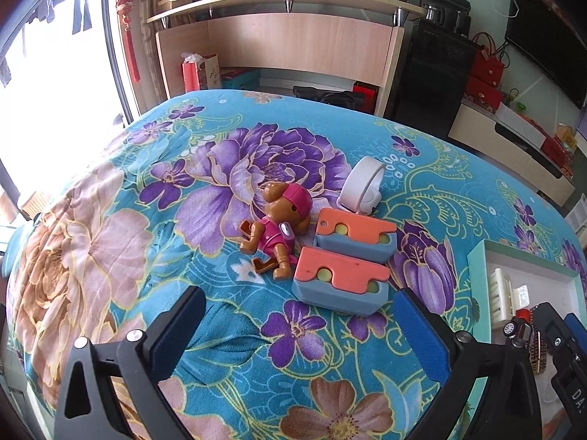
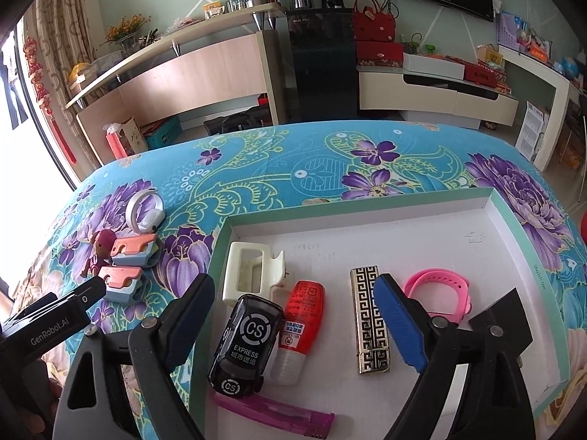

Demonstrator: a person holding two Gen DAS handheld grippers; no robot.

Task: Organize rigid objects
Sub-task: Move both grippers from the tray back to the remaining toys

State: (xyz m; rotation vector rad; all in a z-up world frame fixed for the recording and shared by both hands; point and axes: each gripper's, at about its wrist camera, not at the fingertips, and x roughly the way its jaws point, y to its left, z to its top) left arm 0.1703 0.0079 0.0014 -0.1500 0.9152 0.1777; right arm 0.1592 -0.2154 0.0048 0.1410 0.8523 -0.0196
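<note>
My left gripper [image 1: 299,315] is open and empty, just short of two orange-and-grey blocks [image 1: 341,282] [image 1: 356,233] on the floral cloth. A brown toy dog in pink [image 1: 279,227] lies left of them; a white ring stand [image 1: 361,187] stands behind. My right gripper [image 2: 293,311] is open and empty over the white tray [image 2: 403,227]. Between its fingers lie a black toy car [image 2: 244,344] and a red bottle [image 2: 299,322]. The tray also holds a white clip [image 2: 249,275], a gold patterned bar [image 2: 368,319], a pink band [image 2: 436,286] and a purple lighter [image 2: 275,412].
The tray's teal rim [image 1: 477,286] lies right of the blocks in the left wrist view. The table edge curves away at the far side, with a wooden shelf unit [image 1: 293,47] and black cabinet [image 2: 319,69] beyond. The left gripper's body [image 2: 47,322] shows in the right wrist view.
</note>
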